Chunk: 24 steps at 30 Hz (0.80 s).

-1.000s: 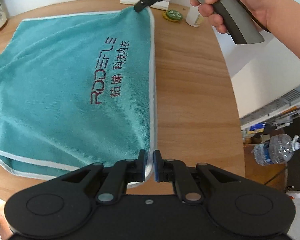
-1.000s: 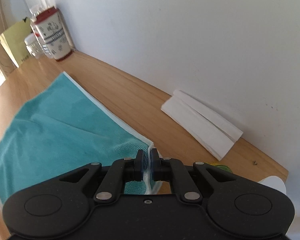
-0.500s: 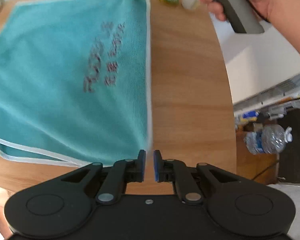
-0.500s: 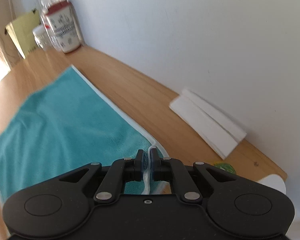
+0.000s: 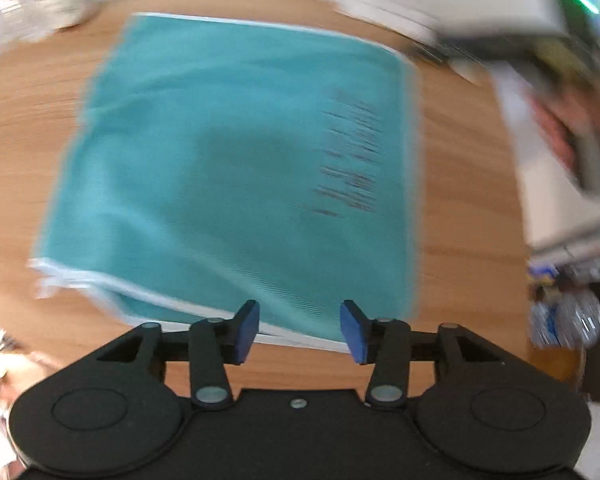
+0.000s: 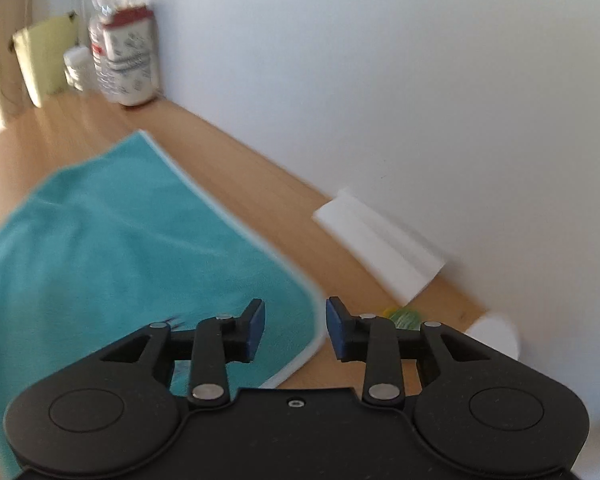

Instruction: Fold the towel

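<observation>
One towel [image 5: 228,168], two tools, one table [image 6: 260,184], one jar [image 6: 130,56].

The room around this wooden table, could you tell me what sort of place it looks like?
Probably a lived-in home or small office corner. A teal towel lies on a wooden table against a plain white wall, with a patterned canister and a folded white cloth at the back.

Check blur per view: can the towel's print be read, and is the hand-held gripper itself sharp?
Left wrist view: heavy motion blur; towel print smeared and unreadable, while the left hand-held gripper stays sharp. Right wrist view: milder blur; towel hem soft, jar ghosted, right hand-held gripper sharp.
</observation>
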Tool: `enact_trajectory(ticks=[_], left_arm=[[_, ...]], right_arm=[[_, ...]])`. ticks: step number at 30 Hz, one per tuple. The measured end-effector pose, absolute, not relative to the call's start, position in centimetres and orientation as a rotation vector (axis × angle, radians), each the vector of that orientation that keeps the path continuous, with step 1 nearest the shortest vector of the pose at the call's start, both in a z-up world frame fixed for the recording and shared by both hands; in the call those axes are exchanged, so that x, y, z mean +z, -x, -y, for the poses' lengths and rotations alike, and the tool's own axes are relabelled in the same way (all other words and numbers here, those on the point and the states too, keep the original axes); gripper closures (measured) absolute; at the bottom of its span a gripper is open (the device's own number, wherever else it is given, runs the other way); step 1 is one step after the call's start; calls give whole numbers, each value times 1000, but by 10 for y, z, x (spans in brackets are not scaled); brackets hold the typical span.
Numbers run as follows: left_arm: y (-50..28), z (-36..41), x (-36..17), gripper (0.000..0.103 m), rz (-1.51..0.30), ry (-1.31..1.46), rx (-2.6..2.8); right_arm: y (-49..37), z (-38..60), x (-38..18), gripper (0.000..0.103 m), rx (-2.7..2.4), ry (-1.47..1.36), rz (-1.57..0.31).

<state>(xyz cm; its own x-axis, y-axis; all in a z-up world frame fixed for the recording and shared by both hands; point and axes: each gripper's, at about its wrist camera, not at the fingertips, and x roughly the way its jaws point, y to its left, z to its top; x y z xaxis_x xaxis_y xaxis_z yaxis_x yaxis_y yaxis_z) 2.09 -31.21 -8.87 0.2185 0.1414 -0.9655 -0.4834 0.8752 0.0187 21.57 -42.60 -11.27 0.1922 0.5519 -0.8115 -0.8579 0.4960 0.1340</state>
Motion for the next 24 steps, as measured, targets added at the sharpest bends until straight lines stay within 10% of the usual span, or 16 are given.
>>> enact_trajectory(ticks=[24], left_arm=[[-14, 106, -127, 28, -1336, 381, 85]], right_arm=[[-55, 387, -123, 65, 596, 242, -1236]])
